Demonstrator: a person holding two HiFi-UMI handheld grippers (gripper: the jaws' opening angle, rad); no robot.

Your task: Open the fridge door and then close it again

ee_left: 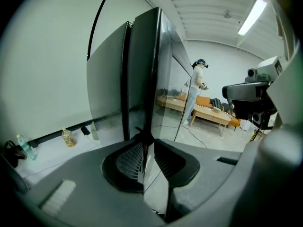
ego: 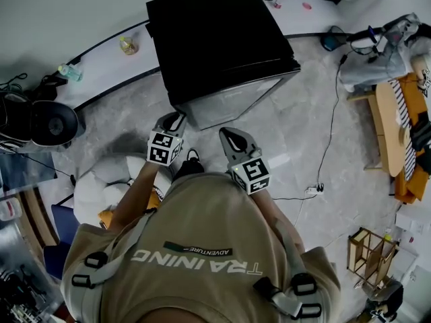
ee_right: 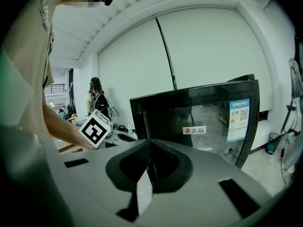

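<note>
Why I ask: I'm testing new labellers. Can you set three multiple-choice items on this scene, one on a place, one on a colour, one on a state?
1. Where does the fridge stand?
A. behind the person
B. in front of the person
C. on a table

2. What colour is the fridge?
A. white
B. red
C. black

3. How are the right tongs?
A. shut and empty
B. wide open
C. shut on a bottle

Answers:
1 B: the head view shows it just ahead of the person.
2 C: its top and its door are black.
3 A: the right gripper view shows the jaws together with nothing between them.
</note>
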